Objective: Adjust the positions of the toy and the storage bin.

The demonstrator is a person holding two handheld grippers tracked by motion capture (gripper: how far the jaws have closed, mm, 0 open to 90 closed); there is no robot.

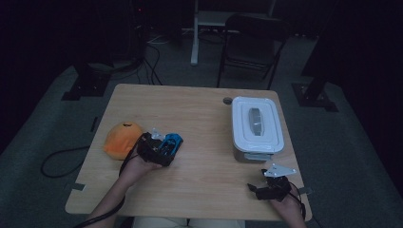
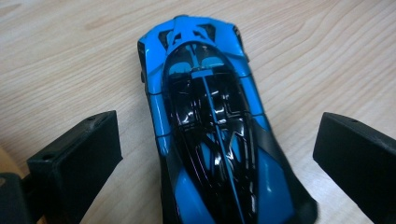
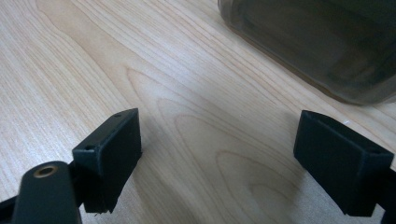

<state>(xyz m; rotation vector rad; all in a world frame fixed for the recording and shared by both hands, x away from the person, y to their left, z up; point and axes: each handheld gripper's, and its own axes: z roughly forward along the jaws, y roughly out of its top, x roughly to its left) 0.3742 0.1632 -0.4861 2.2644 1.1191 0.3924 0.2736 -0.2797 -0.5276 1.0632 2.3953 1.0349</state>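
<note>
In the left gripper view the left claw [image 2: 212,154] stands open, its two black jaws wide apart at the lower left and lower right of the frame. Between them, running up the middle of the frame, lies a blue toy car [image 2: 210,130] with a glossy black roof; a strip of bare wood shows on each side between car and jaw, so neither jaw touches it. The car rests on the light wooden bench [image 2: 60,60], one end near the top centre of the frame and the other cut off at the bottom edge.

In the high view the same left claw [image 1: 161,148] sits left of centre, held by a hand that comes up from the bottom edge, with the blue car [image 1: 172,141] at its tip. Just to the left of that claw lies a rounded orange thing [image 1: 119,138] near the bench's left edge.

The right claw [image 3: 219,163] is open too: in the right gripper view its jaws stand far apart over bare wood with nothing between them. A dark container wall [image 3: 327,42] fills the upper right of that frame, apart from the jaws.

In the high view the right claw [image 1: 259,189] is at the lower right, near the bench's front edge, and above it stands a box with a white lid [image 1: 256,124], shut, right of centre.
</note>
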